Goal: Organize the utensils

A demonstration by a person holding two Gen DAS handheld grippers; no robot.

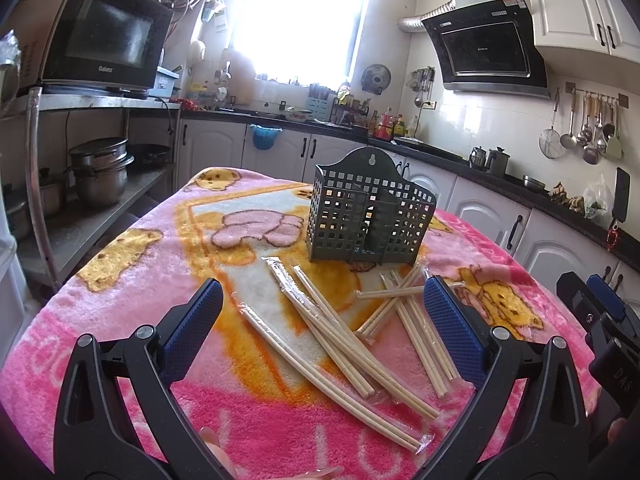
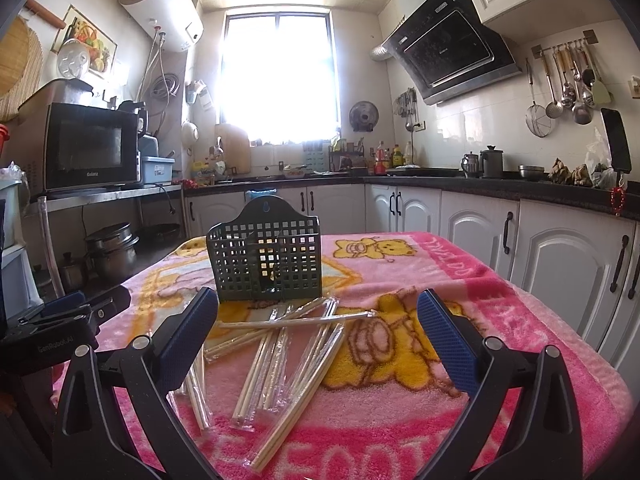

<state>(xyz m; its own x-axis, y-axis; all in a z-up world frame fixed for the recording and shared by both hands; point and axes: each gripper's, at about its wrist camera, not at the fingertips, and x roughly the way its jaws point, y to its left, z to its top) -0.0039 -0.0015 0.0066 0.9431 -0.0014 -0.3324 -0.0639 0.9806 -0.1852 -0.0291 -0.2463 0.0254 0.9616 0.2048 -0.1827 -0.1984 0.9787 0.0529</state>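
Note:
A dark green slotted utensil holder (image 1: pixel 370 216) (image 2: pixel 266 266) stands upright on the pink blanket-covered table (image 1: pixel 132 280) (image 2: pixel 500 320). Several pairs of wooden chopsticks in clear wrappers (image 1: pixel 340 332) (image 2: pixel 280 348) lie scattered in front of it, some crossing each other. My left gripper (image 1: pixel 322 316) hovers open above the near end of the pile, nothing between its blue pads. My right gripper (image 2: pixel 318 324) is also open over the chopsticks, empty. The right gripper's body (image 1: pixel 600 312) shows at the right edge of the left wrist view, and the left gripper's body (image 2: pixel 68 316) at the left edge of the right wrist view.
A metal shelf with a microwave (image 1: pixel 108 36) and stacked pots (image 1: pixel 100 172) stands left of the table. White cabinets under a dark counter (image 2: pixel 500 188) run behind and to the right. Ladles hang on the wall (image 2: pixel 568 80). Fingers (image 1: pixel 216 448) show at the bottom edge.

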